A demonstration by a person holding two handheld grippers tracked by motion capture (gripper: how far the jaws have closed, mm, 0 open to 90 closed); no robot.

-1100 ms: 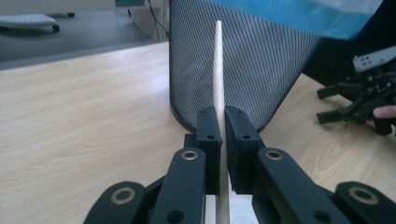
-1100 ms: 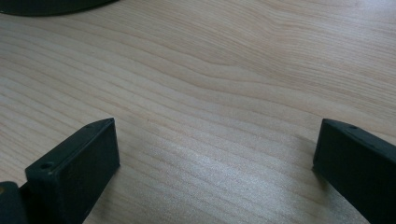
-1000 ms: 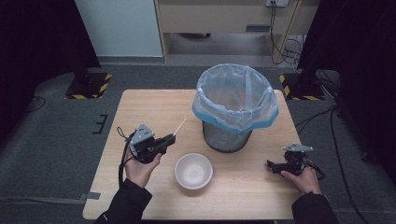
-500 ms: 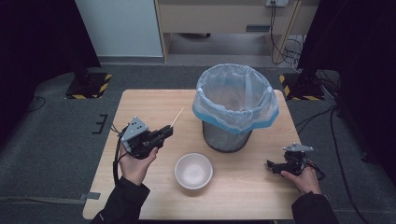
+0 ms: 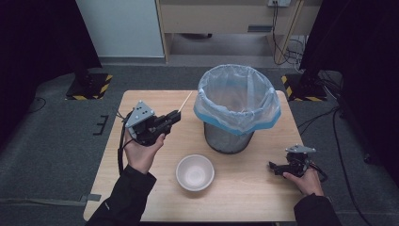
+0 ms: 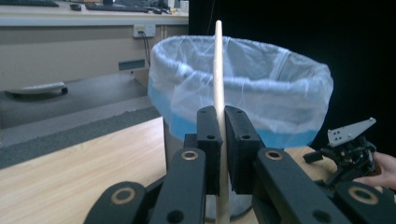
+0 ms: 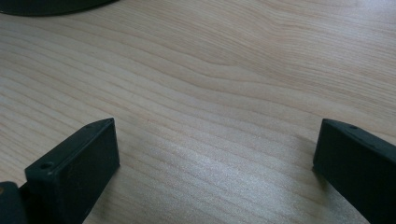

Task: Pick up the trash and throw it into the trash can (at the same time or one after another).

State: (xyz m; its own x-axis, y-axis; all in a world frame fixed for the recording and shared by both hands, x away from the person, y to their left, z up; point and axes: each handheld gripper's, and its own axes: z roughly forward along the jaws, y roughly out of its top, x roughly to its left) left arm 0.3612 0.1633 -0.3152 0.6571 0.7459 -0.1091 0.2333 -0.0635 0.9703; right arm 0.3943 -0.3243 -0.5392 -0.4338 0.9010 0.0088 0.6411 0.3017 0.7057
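Two black jaws of the left gripper (image 6: 219,154) are clamped tight on a thin wooden stick (image 6: 217,74), which stands up between the pads and pokes out past them toward the waste bin (image 6: 243,93). From the high view, that gripper (image 5: 175,116) hangs above the table to the left of the bin, with the stick (image 5: 185,101) angling up toward the bin's rim but not touching it. The right gripper (image 5: 273,168) rests low at the table, to the right of the bin and nearer the person; its jaws stand wide apart with nothing between them, just bare wood grain (image 7: 210,93) underneath.

A white bowl (image 5: 195,172) sits on the table in front of the bin, on the person's side, between the two hands and apart from both. The bin is a dark mesh basket lined with a clear bag with a blue band folded over the rim.

The wooden table (image 5: 244,197) stands on grey carpet. Beyond the bin are a pale cabinet (image 5: 226,16), trailing cables and two black stands with yellow-striped feet (image 5: 89,84).
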